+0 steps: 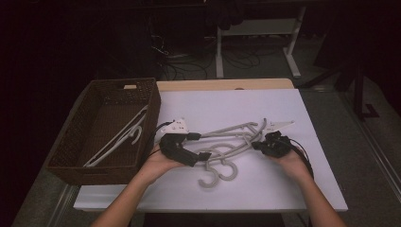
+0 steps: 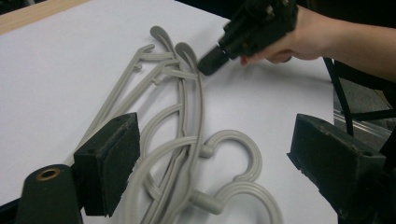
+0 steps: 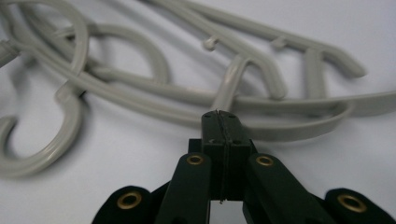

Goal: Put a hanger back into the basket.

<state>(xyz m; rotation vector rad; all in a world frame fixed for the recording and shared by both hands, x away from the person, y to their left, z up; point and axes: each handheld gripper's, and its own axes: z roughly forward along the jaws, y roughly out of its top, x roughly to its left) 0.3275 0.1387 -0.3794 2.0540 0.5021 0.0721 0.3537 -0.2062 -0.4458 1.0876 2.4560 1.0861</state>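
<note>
Two grey plastic hangers lie tangled on the white table, hooks toward the near edge. My left gripper is open, its jaws spread wide on either side of the hangers' necks and hooks, touching nothing that I can see. My right gripper is shut, jaws pressed flat together with nothing between them. Its tip rests against the hangers' shoulder end, at the curved arm of one hanger.
A dark wicker basket stands at the table's left edge with white hangers lying inside. A wooden strip runs along the table's far edge. Desk legs and cables stand on the floor behind.
</note>
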